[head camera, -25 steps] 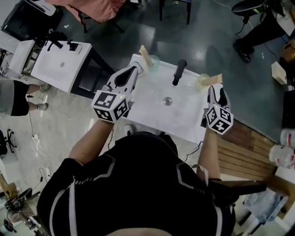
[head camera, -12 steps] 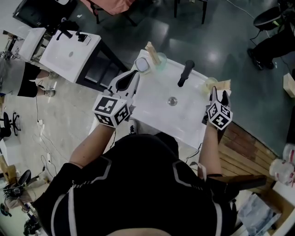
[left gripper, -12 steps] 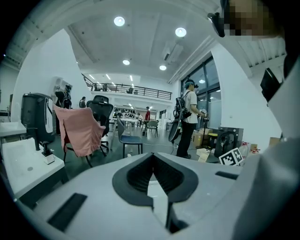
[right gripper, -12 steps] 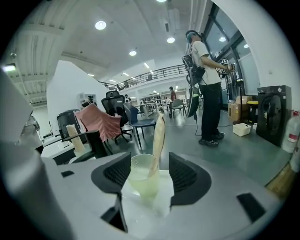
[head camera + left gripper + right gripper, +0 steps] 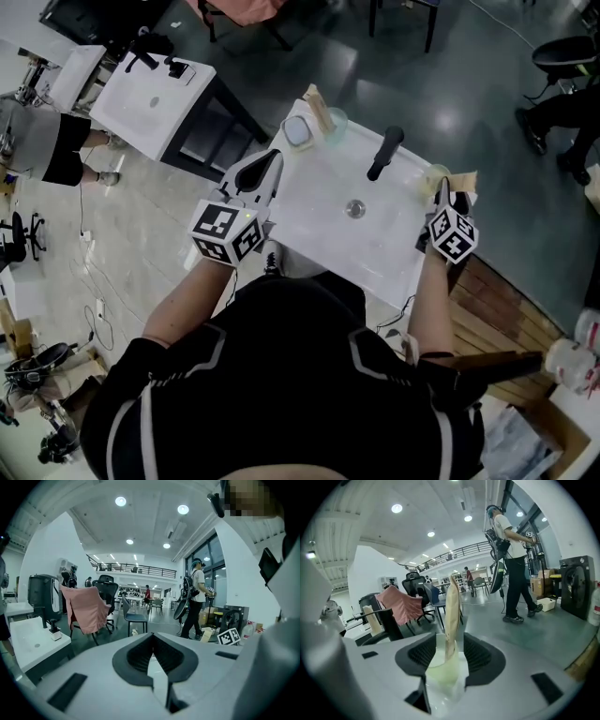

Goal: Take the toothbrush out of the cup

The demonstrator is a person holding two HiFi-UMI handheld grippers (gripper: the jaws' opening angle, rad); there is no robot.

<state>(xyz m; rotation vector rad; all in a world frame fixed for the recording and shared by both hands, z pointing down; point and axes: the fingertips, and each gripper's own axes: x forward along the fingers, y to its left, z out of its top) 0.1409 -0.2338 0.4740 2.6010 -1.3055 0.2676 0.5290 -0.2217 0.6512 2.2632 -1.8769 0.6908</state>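
The toothbrush point(image 5: 451, 611), a pale beige stick, stands upright in a translucent greenish cup point(image 5: 440, 674). The cup sits on the white washbasin point(image 5: 319, 239) at its far right corner, about 2 o'clock from the drain point(image 5: 354, 208). The right gripper point(image 5: 449, 654) has cup and brush together between its fingers, which are closing around them; no pad clearly presses yet, so the step in hand looks like the approach to a grasp. As placed, the fingers straddle the cup's wall rather than the handle alone. The next move probably calls either for taking the handle above the rim, or for steadying the cup while the other tool lifts the brush straight up. The left gripper point(image 5: 152, 656) is clenched on nothing and, in the head view, hangs over the basin's left edge at about 9 o'clock from the drain. Beyond it, at 11 o'clock, stands a second cup point(image 5: 335, 122) with its own brush point(image 5: 317, 103). The black tap point(image 5: 384, 153) rises at 12 o'clock, well clear of a straight lift. A person point(image 5: 511, 559) walks in the room behind.
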